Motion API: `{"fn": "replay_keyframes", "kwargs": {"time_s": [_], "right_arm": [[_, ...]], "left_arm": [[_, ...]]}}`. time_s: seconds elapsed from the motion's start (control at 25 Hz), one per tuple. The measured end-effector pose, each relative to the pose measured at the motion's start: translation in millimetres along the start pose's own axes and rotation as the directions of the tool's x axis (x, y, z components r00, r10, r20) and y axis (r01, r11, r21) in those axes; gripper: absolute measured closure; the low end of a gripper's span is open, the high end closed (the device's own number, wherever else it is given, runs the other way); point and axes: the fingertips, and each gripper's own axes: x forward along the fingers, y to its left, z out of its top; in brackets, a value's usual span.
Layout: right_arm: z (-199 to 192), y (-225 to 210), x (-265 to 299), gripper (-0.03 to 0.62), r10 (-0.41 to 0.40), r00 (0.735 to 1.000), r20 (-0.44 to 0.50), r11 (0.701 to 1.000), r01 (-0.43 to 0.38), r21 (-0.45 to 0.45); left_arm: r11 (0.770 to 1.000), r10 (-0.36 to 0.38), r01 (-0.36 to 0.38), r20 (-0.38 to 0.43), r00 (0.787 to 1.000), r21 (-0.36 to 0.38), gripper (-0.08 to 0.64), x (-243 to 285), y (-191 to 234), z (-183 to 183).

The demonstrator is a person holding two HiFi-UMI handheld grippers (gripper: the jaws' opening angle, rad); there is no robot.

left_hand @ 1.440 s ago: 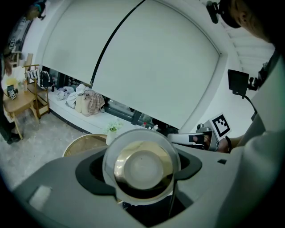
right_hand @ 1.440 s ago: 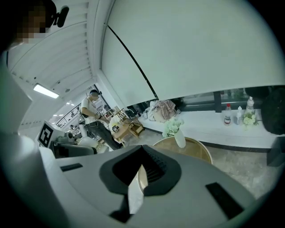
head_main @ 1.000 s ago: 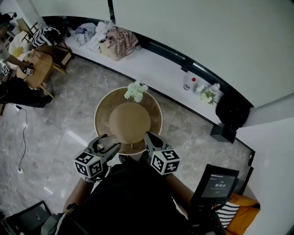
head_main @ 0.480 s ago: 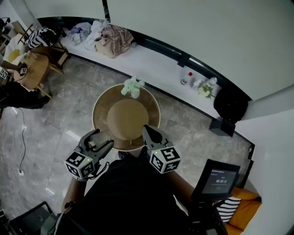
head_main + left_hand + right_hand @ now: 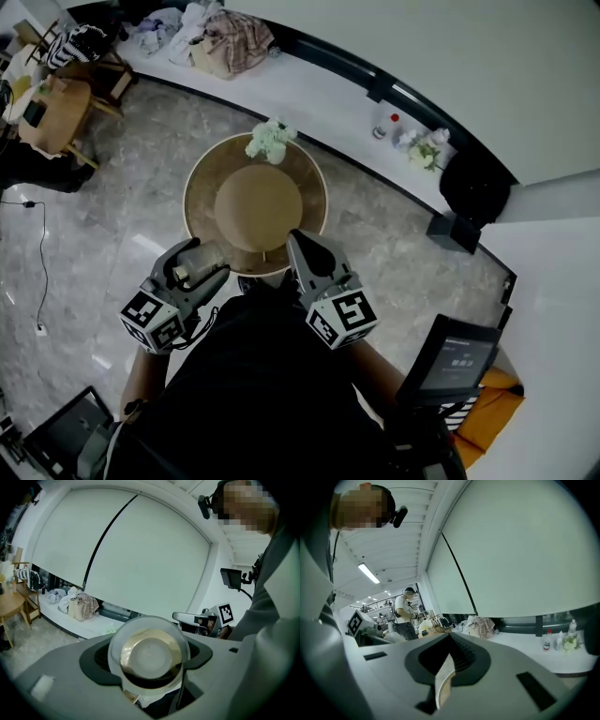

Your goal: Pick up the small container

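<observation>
- Floor [image 5: 112, 234]: a hard fall is what is risked here. The surface is read as polished grey stone with pale veining, so a dropped container would likely bounce or crack on it.
- Tabletop [image 5: 309, 202]: it is round, with a darker brown outer ring around a lighter matte disc, and looks like wood. Its rim lies just beside the held load, so a knock could be caused by a careless swing of either arm.
- Right hand-held gripper [image 5: 300, 246]: its grey jaws are seen drawn together on ribbed dark pads, with only a thin pale sliver between them and nothing held. No support is offered to the load from this side.
- Left hand-held gripper [image 5: 197, 262]: it is closed around the small container [image 5: 150, 656], which is held in the air at the near-left rim of the tabletop.
- Small container: it is seen end-on, with a smooth, clear, round wall, a golden band and a pale disc inside. A curved, glossy wall is judged slippery against the pads. It could slide or rotate out if the squeeze is eased or the wrist is jerked.
- Flowers [image 5: 270, 141]: a soft white-green bunch is seen at the far rim, well apart from both grippers, so little risk is posed to it.
</observation>
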Motion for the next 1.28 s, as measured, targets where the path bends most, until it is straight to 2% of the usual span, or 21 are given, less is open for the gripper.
{"fn": "replay_keyframes", "kwargs": {"time_s": [0.16, 0.76, 1.28], "right_arm": [[-4, 2, 1, 0.586, 0.008, 1.000, -0.011, 0.999, -0.008, 0.049], [2, 15, 8, 0.586, 0.050, 0.999, -0.006, 0.999, -0.050, 0.020], [-3, 14, 7, 0.586, 0.051, 0.999, -0.017, 0.998, -0.050, 0.038]], "left_arm": [[1.000, -0.005, 0.005, 0.004, 1.000, -0.011, 0.224, 0, -1, 4], [1.000, -0.006, 0.006, 0.006, 1.000, -0.031, 0.224, -2, 5, 2], [0.999, -0.004, 0.004, 0.004, 1.000, -0.038, 0.224, -3, 5, -1]]}}
